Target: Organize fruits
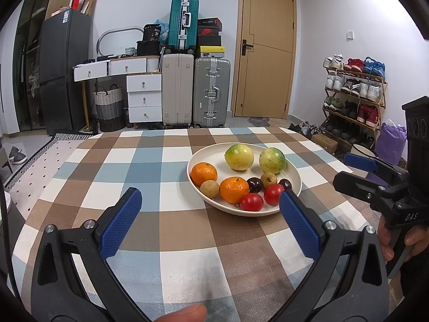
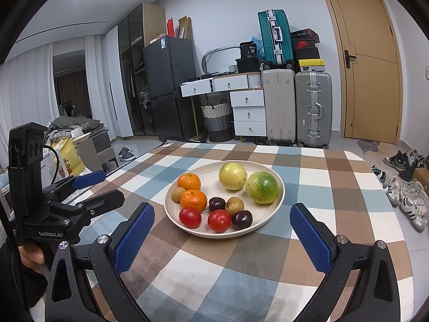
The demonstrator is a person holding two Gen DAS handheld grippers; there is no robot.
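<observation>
Both tongs, left (image 1: 210, 201) and right (image 2: 222, 217), are held wide open and empty above the checked surface (image 1: 134, 166).
Round fruits could be rolled off the shallow cream plate (image 2: 270, 214) if nudged.

Plate (image 2: 171, 216) on table (image 2: 335, 193), all fruit in it. Landmark: plate centre. Two passion fruits (image 2: 232, 175) at back right, side by side. Two oranges (image 2: 189, 181) at left, longan (image 2: 177, 194) just beside them. Two tomatoes (image 2: 190, 217) along near rim. Two plums (image 2: 217, 204) and second longan (image 2: 234, 205) between tomatoes and passion fruits. Suitcases (image 2: 296, 107) well behind plate.
</observation>
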